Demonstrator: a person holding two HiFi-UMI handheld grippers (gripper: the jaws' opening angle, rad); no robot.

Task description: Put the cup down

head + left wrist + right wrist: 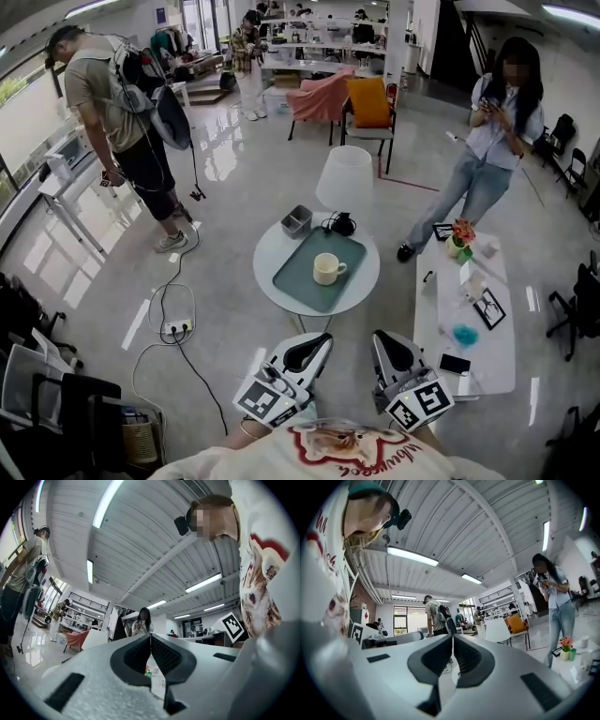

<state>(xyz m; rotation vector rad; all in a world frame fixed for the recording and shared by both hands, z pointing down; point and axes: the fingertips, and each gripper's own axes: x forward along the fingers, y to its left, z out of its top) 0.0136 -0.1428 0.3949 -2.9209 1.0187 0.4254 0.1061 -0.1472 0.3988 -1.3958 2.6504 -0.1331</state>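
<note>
The cream cup [327, 269] stands upright on a green tray [302, 283] on the small round white table [270, 255] in the head view. Neither gripper touches it. My left gripper [324, 337] and right gripper [378, 336] hover close to my chest, well short of the table's near edge, with their tips towards it. In the left gripper view the left gripper [150, 637] has its jaws pressed together with nothing between them. The right gripper [453, 637] looks the same in its own view. The cup does not appear in either gripper view.
A white lampshade [345, 177], a grey box [296, 220] and a black object [343, 224] stand at the round table's far side. A long white table [469, 349] with flowers [460, 232] and small items lies right. A power strip [176, 328] and cables lie left; people stand around.
</note>
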